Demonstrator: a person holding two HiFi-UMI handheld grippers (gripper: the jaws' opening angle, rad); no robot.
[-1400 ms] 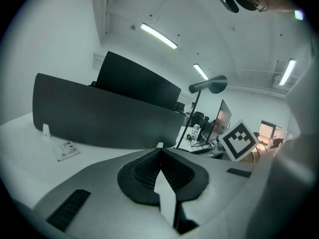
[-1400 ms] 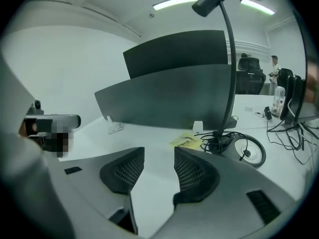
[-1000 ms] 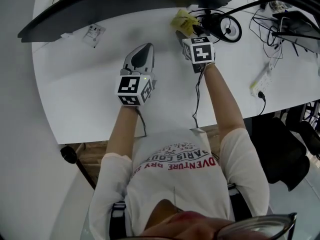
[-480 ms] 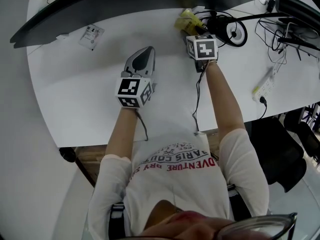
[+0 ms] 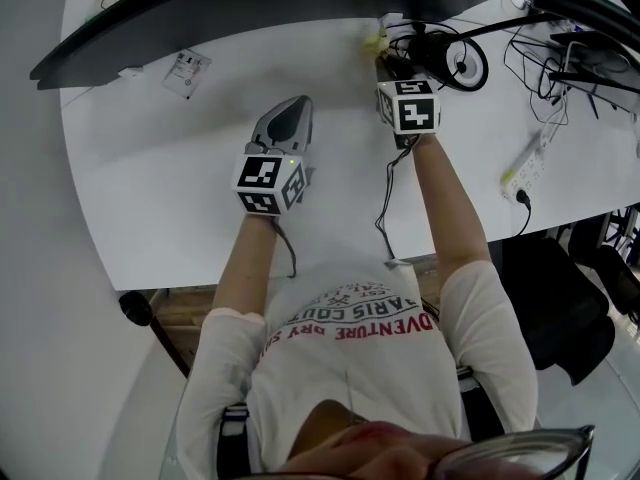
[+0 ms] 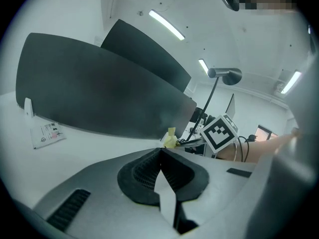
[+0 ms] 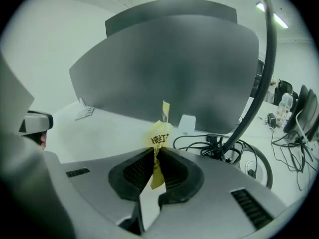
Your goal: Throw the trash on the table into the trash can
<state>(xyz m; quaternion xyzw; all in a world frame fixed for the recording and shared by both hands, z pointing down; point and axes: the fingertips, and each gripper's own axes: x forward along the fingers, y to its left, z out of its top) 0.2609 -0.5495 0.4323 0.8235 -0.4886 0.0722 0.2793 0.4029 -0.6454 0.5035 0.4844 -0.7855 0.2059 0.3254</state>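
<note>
**As the right claw (image 7: 153, 156) clamps a yellow wrapper (image 7: 159, 137), the left claw (image 6: 160, 152) rests closed**

A person leans over a white desk (image 5: 150, 188). Their right claw has just been closing and pinches the crumpled wrapper between its pads at the desk's far side, beside coiled black cables (image 5: 445, 60) and just before a dark curved monitor (image 5: 250, 8). Their left claw is clenched on nothing, nearer the desk's middle.

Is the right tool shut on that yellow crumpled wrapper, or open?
Shut on it: the right tool has just closed, its jaws pinching the yellow crumpled wrapper between them.
</note>
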